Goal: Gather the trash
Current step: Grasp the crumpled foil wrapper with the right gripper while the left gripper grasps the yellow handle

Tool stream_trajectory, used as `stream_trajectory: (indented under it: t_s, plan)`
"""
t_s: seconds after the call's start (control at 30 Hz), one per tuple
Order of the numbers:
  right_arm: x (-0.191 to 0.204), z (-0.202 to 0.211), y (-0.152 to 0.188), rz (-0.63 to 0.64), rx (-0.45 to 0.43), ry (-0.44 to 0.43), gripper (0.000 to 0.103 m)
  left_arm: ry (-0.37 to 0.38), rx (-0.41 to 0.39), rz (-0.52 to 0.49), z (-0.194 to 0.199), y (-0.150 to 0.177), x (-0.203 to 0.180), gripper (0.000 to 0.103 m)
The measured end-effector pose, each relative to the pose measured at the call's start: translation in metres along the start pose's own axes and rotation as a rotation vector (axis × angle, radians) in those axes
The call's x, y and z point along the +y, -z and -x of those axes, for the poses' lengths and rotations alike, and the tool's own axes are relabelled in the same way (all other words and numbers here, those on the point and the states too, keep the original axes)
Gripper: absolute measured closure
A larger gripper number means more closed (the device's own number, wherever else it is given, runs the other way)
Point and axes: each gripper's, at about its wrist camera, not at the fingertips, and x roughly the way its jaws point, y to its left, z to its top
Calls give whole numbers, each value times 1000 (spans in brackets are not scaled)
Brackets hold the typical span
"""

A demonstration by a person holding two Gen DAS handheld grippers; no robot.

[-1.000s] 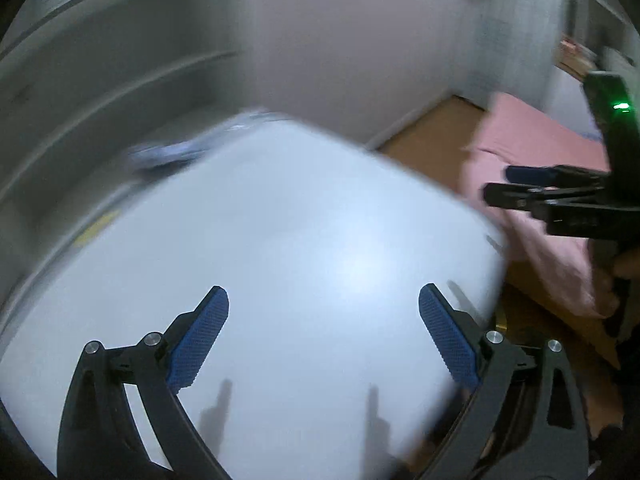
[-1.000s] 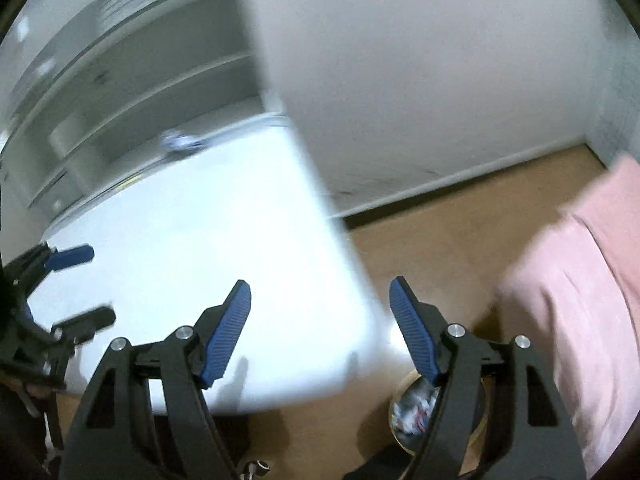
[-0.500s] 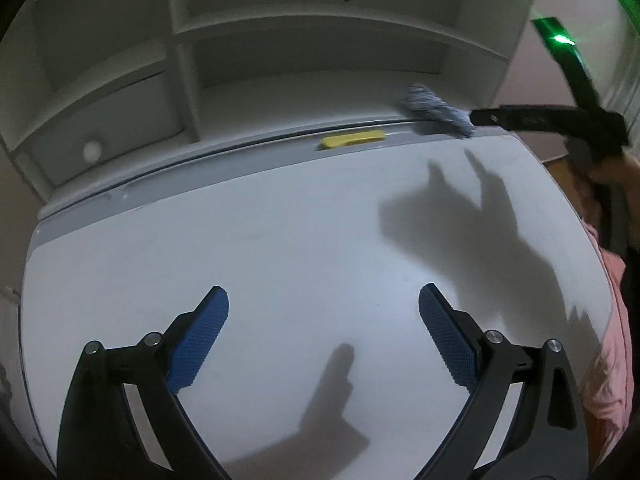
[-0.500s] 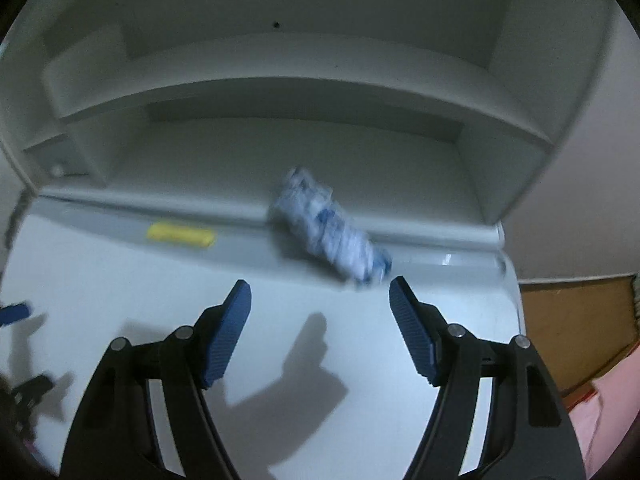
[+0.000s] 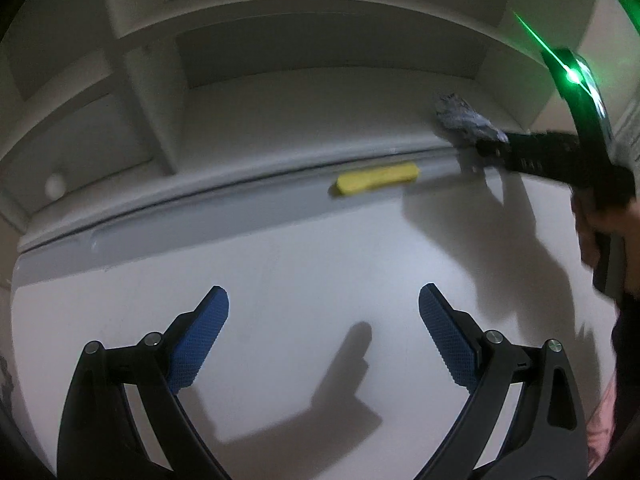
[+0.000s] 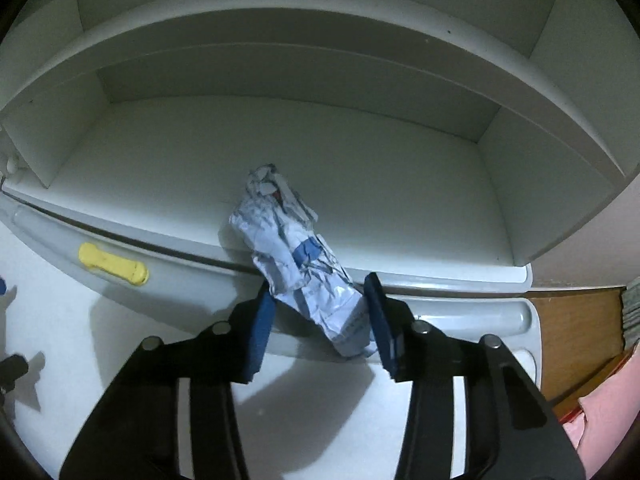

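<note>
A crumpled white and blue wrapper (image 6: 296, 256) lies across the ledge between the white desk (image 6: 120, 344) and the shelf unit's bottom shelf. My right gripper (image 6: 320, 308) is closing around its near end, and both blue pads touch its sides. In the left wrist view the wrapper (image 5: 464, 120) sits at the far right, with the right gripper (image 5: 484, 148) reaching it from the right. My left gripper (image 5: 324, 320) hangs open over the bare desk top (image 5: 280, 280), holding nothing.
A yellow clip-like piece (image 5: 376, 178) lies in the grey groove at the desk's back edge. The white shelf unit (image 6: 320, 80) rises behind. A hand (image 5: 600, 216) holds the right gripper. Wooden floor (image 6: 576, 328) and pink fabric (image 6: 600, 408) lie to the right.
Both views swung from the desk's right end to the shelf unit. The right gripper moved onto the wrapper and narrowed its jaws around it. The left gripper stayed open.
</note>
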Motion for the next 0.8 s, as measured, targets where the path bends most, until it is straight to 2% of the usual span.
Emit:
stream_trajectory:
  t_s: [0.1, 0.2, 0.3, 0.43, 0.63, 0.8]
  plan:
    - [2, 6, 5, 0, -21, 13, 66, -16, 14, 28, -10, -19, -9, 10]
    - [-5, 32, 18, -37, -87, -25, 66, -30, 41, 55, -21, -38, -20, 10]
    - [-14, 67, 44, -40, -156, -78, 66, -53, 68, 54, -32, -53, -34, 10]
    - [-22, 101, 83, -25, -203, -115, 66, -94, 80, 79, -43, -70, -48, 10]
    - [-30, 138, 141, -14, -240, -152, 66, -122, 101, 134, -61, -75, -61, 8]
    - [-43, 145, 166, -12, -237, -166, 66, -148, 132, 143, -76, -75, -71, 7]
